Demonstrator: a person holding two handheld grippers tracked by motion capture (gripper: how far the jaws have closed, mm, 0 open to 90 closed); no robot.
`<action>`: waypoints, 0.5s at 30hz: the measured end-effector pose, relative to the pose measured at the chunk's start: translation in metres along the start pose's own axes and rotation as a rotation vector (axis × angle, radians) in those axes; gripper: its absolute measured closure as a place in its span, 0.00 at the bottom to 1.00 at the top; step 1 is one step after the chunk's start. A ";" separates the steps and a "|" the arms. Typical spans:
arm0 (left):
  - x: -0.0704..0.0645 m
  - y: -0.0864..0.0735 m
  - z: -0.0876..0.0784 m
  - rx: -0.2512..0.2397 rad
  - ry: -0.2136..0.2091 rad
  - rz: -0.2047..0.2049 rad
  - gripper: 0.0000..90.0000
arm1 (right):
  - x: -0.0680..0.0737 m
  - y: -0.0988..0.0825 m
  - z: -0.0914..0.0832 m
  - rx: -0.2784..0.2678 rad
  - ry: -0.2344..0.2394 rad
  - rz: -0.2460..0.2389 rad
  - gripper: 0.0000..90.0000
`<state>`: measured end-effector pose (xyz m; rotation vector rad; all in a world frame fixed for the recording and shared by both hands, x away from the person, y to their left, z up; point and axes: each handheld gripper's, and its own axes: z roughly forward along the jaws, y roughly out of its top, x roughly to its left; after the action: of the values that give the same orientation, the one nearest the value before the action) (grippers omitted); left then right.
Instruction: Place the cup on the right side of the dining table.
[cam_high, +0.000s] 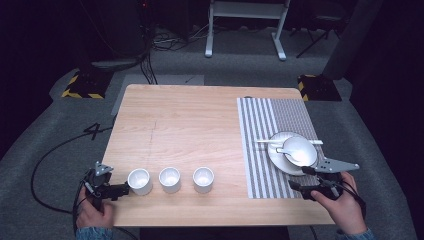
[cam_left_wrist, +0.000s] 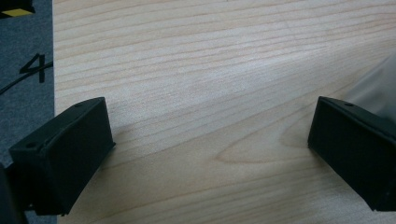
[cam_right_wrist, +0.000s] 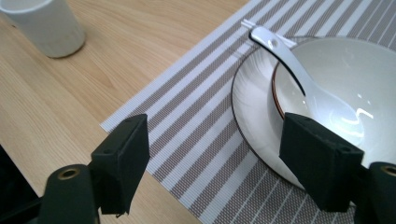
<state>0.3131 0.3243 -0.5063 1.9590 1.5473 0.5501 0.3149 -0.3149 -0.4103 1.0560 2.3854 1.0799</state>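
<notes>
Left gripper (cam_high: 120, 189), fingers wide, is sitting at the nearest cup's (cam_high: 139, 181) nine o'clock ready to grasp; right gripper (cam_high: 300, 178), fingers wide, is flanking the plate's (cam_high: 278, 161) five o'clock rim.

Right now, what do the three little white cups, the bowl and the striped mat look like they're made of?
The three cups look like glazed white ceramic: smooth and opaque. The bowl also looks like glossy ceramic, with bright glints and a thin dark rim line. The striped mat appears to be woven vinyl or fabric, with a visible mesh texture.
</notes>
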 end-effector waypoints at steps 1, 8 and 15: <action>0.000 0.000 0.000 0.000 0.000 0.000 0.00 | 0.002 0.004 -0.001 -0.002 0.005 -0.005 0.27; 0.000 0.000 0.000 0.000 0.000 -0.001 0.00 | 0.011 0.026 0.000 -0.013 0.033 -0.050 0.26; 0.000 0.000 0.000 0.000 0.000 0.000 0.00 | 0.015 0.040 0.009 -0.006 0.051 -0.071 0.25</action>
<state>0.3130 0.3242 -0.5064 1.9585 1.5479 0.5504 0.3291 -0.2813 -0.3861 0.9449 2.4377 1.1013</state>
